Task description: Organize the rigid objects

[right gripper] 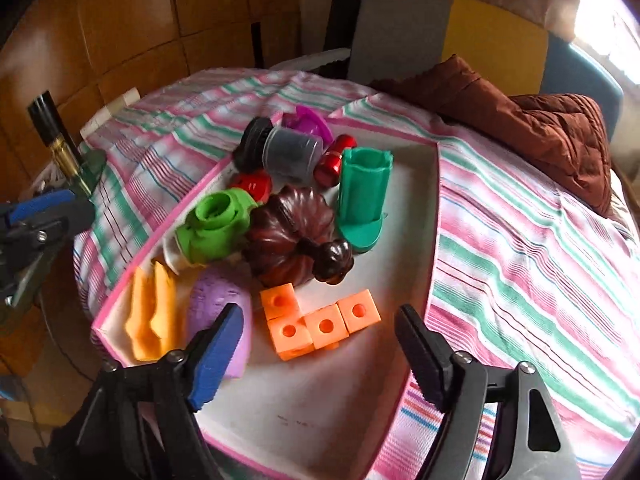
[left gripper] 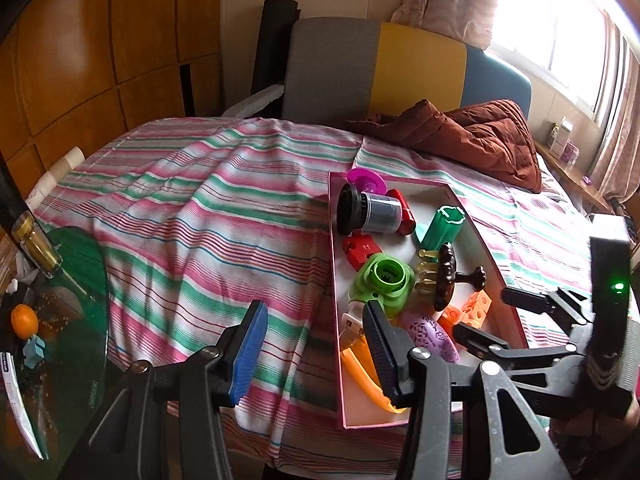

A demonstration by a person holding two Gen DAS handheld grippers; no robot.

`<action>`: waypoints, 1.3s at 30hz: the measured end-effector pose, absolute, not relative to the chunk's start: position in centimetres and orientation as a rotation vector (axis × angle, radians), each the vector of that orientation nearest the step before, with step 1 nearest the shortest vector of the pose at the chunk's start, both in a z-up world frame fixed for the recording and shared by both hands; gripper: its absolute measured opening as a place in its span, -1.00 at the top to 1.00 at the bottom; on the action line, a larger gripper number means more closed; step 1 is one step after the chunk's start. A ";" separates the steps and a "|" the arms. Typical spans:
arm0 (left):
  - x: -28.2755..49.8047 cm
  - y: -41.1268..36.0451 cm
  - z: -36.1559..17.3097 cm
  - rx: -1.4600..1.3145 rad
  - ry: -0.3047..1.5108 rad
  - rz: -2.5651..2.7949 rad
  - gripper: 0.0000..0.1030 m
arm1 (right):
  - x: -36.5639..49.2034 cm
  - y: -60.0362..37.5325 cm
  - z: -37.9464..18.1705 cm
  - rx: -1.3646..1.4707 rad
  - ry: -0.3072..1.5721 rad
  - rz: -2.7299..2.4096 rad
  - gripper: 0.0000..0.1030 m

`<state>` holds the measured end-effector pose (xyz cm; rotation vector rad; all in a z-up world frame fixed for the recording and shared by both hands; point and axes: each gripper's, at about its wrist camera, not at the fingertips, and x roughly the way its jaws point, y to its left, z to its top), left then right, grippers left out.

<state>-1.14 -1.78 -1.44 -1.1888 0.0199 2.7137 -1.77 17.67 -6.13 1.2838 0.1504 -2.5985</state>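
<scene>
Striped pink, green and white cloth (left gripper: 192, 216) covers the bed, and a shallow pink-rimmed box (right gripper: 434, 184) lies on it, crowded with plastic odds and ends. Over the near end of the box hangs the right gripper (right gripper: 320, 344), jaws spread wide with nothing between them; the cluster of orange cubes (right gripper: 320, 322) lies on the box floor just beyond the fingertips, touching neither pad. A purple oval piece (right gripper: 218, 300) sits just beside the blue left pad, partly behind it. Behind the cubes stands a dark brown knobbed piece (right gripper: 296, 236), flanked by a lime green part (right gripper: 218, 224) and a teal tube (right gripper: 364, 196). To the left of the box, the left gripper (left gripper: 316, 336) hovers partly open and empty above the cloth and the box's left rim.
</scene>
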 end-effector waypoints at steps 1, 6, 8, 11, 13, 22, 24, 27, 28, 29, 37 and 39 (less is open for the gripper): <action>-1.0 -1.8 -1.3 -1.181 0.023 2.720 0.03 | -1.5 17.7 -5.9 1.276 0.142 -2.609 -0.56; -0.4 -1.6 -0.7 -1.139 0.030 2.753 0.02 | 0.2 18.3 -4.3 1.230 0.057 -2.710 -0.67; -0.2 -1.6 -0.5 -1.129 0.037 2.777 0.02 | 0.8 18.5 -3.7 1.212 0.000 -2.783 -0.75; 0.1 -1.5 -0.3 -1.127 0.049 2.806 0.02 | 1.6 18.5 -2.9 1.193 -0.061 -2.844 -0.76; 0.3 -1.4 -0.2 -1.134 0.066 2.838 -0.04 | 1.9 18.2 -2.5 1.186 -0.073 -2.872 -0.77; 1.5 -2.1 0.2 -1.127 0.019 2.870 -0.25 | 2.4 17.1 -2.1 1.162 -0.060 -2.894 -0.77; 1.6 -2.1 0.3 -1.123 0.015 2.887 -0.25 | 2.6 16.9 -2.0 1.155 -0.059 -2.897 -0.77; 1.7 -2.3 0.3 -1.126 0.008 2.893 -0.25 | 2.7 16.6 -1.7 1.143 -0.054 -2.905 -0.77; 1.8 -2.3 0.3 -1.127 0.008 2.891 -0.25 | 2.7 16.6 -1.7 1.139 -0.053 -2.910 -0.77; 1.8 -2.4 0.3 -1.129 0.004 2.886 -0.25 | 2.8 16.5 -1.6 1.135 -0.052 -2.914 -0.77; 2.0 -2.3 0.1 -1.120 0.030 2.876 -0.18 | 3.0 16.5 -1.4 1.129 -0.050 -2.926 -0.77; 2.2 -2.2 0.2 -1.090 0.048 2.899 -0.13 | 3.0 16.5 -1.5 1.131 -0.047 -2.924 -0.77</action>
